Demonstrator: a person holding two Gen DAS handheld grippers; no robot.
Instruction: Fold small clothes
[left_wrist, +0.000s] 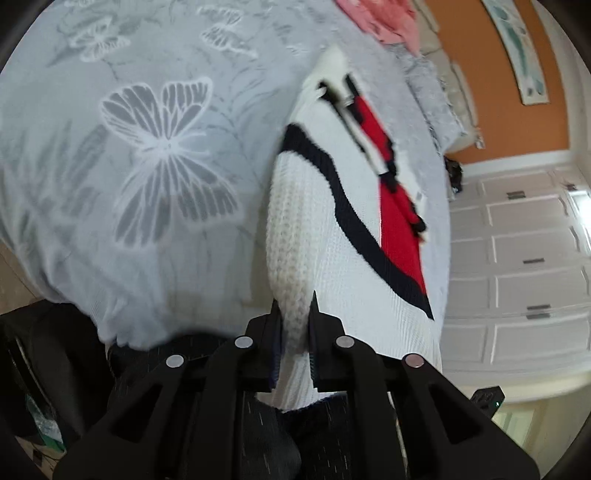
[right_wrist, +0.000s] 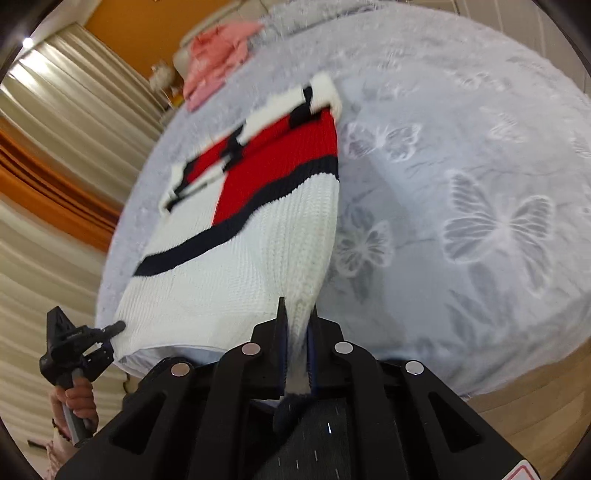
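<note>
A white knit sweater (left_wrist: 325, 229) with a navy stripe and a red panel lies stretched along the bed; it also shows in the right wrist view (right_wrist: 236, 266). My left gripper (left_wrist: 294, 306) is shut on a bunched white edge of the sweater at its near end. My right gripper (right_wrist: 297, 314) is shut on the other near corner of the same sweater. The left gripper also shows at the left edge of the right wrist view (right_wrist: 79, 341), held in a hand.
The bed has a pale grey cover with butterfly prints (left_wrist: 166, 155). A pink garment (right_wrist: 218, 55) lies at the far end of the bed. White cabinets (left_wrist: 524, 258) stand on one side, beige curtains (right_wrist: 55, 129) on the other.
</note>
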